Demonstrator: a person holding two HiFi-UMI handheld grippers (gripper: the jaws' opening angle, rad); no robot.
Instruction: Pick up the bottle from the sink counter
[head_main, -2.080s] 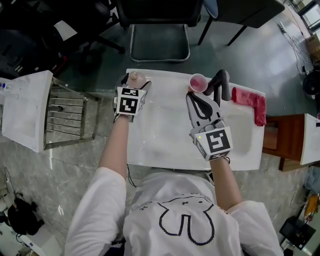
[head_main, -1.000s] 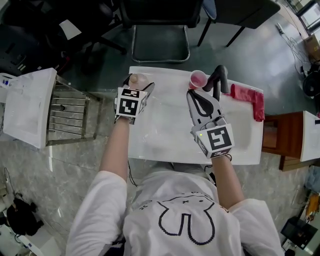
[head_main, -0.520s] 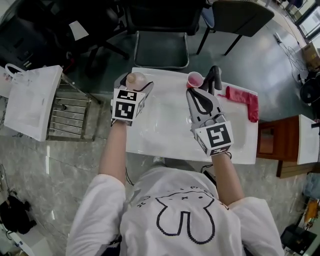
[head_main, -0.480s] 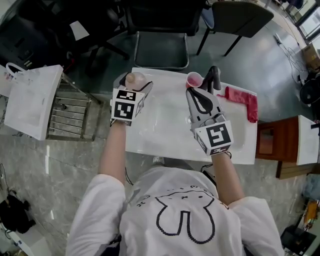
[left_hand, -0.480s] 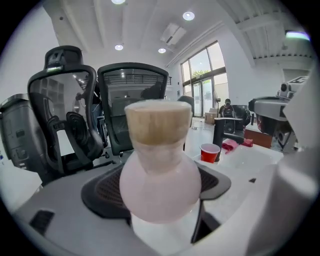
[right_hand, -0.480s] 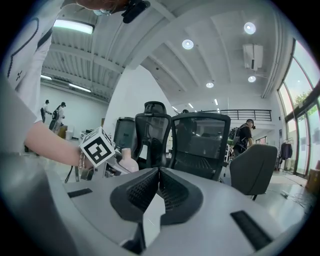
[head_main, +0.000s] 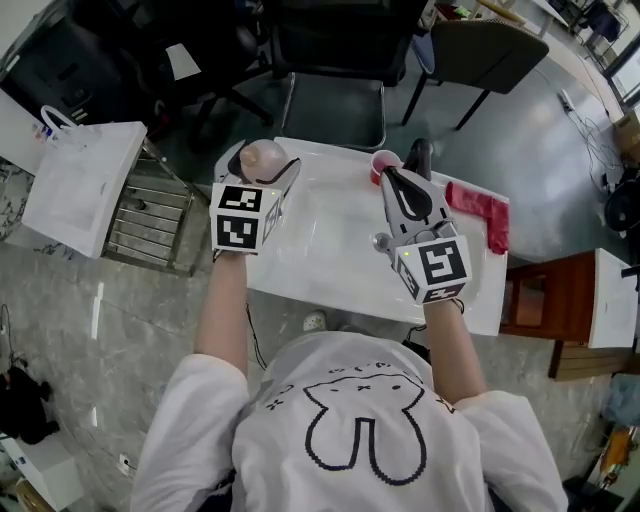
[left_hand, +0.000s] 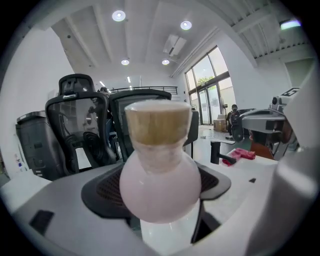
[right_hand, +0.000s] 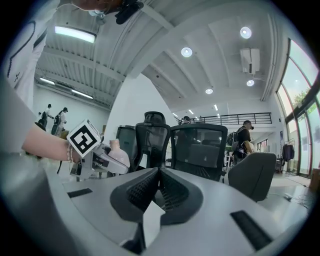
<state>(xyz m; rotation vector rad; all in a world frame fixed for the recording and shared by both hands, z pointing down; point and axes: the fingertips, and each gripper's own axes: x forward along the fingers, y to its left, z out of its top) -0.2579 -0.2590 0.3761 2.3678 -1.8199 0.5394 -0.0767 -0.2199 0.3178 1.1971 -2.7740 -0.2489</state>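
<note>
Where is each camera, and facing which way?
Head view: person's head, steeply down on sink counter; arms, left gripper, right gripper show.
Left gripper view: on that gripper, along jaws shut on the bottle, toward chairs.
Right gripper view: on that gripper, along shut, empty jaws; left forearm shows.
Shared: all three show the bottle.

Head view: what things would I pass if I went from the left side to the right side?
bag → rack → bottle → cup → cloth
</note>
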